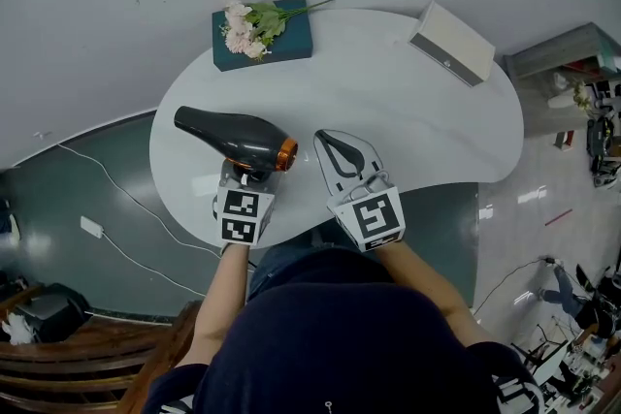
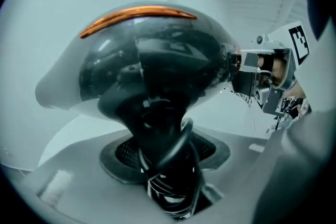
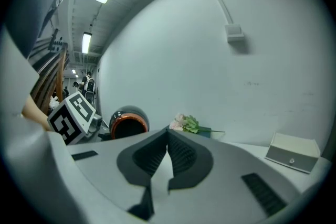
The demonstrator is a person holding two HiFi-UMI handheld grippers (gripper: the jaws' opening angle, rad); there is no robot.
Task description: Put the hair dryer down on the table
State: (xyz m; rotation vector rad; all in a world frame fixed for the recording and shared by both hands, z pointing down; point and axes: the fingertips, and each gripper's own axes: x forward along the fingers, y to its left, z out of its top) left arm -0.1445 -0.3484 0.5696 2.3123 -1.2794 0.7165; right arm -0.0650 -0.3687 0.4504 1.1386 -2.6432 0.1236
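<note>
On the white table (image 1: pixel 408 111), a box (image 1: pixel 451 44) at the far right and a book (image 1: pixel 291 44) topped with flowers (image 1: pixel 247 29) are set well apart from the hair dryer (image 1: pixel 233 136). The dryer is grasped by its handle in the left gripper (image 1: pixel 247 175), over the near left edge. The right gripper (image 1: pixel 323 137) is clenched on nothing just beside it.

The head view looks steeply down on the worktop (image 1: pixel 388 92). The left gripper view sits tight against the hair dryer (image 2: pixel 152 71); the right gripper view looks across the worktop, sharing the flowers (image 3: pixel 185 124) with the head view.
</note>
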